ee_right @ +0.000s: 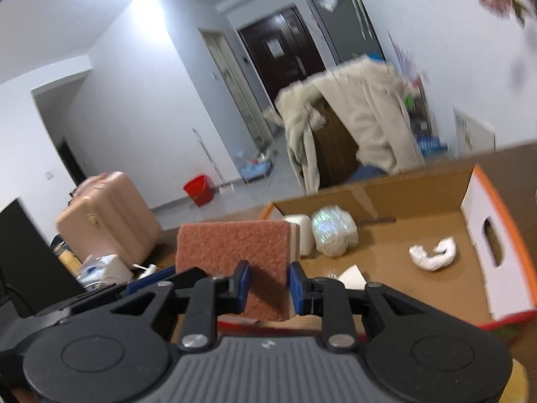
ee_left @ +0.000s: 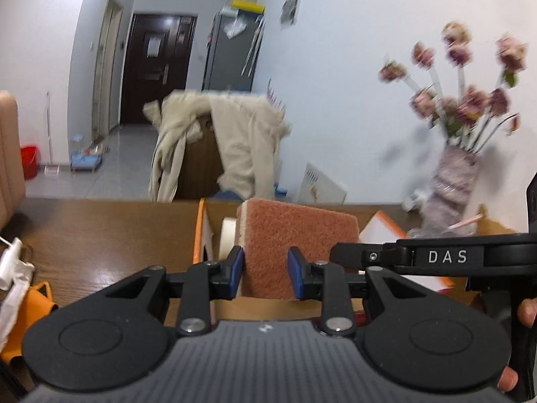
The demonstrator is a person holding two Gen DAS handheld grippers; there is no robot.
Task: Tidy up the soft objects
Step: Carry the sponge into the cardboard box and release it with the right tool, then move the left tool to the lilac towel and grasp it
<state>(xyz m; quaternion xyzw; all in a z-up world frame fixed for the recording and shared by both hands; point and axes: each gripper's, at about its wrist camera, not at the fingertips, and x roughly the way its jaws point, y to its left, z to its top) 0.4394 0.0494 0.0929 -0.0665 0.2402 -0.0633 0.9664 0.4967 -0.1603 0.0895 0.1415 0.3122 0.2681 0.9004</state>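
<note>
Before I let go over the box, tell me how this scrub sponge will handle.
The scrub sponge probably squashes easily: the right gripper has its fingers pinched on it. It looks light for its size. Its coarse pink face likely resists slipping, and dropped into the cardboard box it should land flat, not roll.

Black tongs [ee_left: 265, 272], blue pads [ee_left: 237, 270], ribbed grey housing, "DAS" lettering.

In the cardboard box [ee_right: 386, 198] on the table [ee_left: 100, 235], a wrapped bundle [ee_right: 334, 235] lies left of a crumpled cloth [ee_right: 433, 257].
</note>
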